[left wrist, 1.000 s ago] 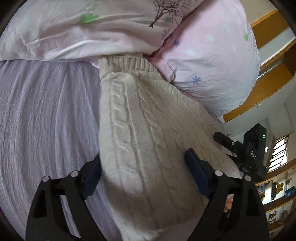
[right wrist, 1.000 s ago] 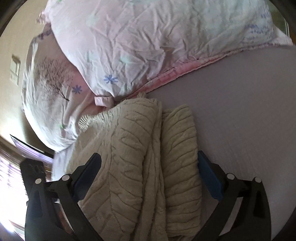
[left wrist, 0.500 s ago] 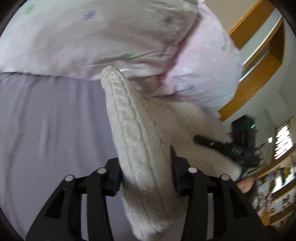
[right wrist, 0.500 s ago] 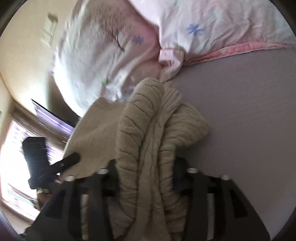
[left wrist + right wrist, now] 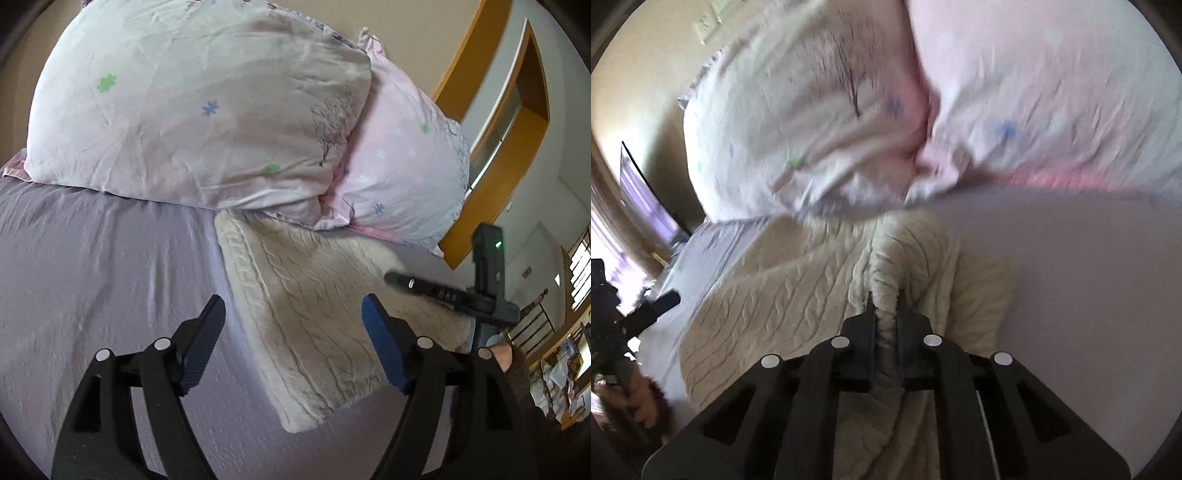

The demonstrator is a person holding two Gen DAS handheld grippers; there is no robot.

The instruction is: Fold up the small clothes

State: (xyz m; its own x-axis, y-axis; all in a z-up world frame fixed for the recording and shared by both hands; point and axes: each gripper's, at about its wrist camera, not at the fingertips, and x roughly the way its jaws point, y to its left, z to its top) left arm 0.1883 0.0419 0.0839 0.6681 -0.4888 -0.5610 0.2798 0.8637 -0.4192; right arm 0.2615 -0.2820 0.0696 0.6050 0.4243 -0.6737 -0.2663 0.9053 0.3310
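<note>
Left claw (image 5: 291,314), lower centre of its frame: fingers now spread wide and empty, where half a second ago they were pinched on a raised ridge of the knit; it hangs above the near left edge of the cream cable-knit sweater (image 5: 314,306). Right claw (image 5: 884,306), lower centre of its frame: pressed together, pinching a bunched ridge of the same sweater (image 5: 798,295), as it did half a second ago. The sweater lies folded on the lavender bed sheet (image 5: 103,266), mid-frame, its far end touching the pink pillows (image 5: 207,110) at upper frame. Judgement: the left side of the fold is set down; the right side awaits release.
</note>
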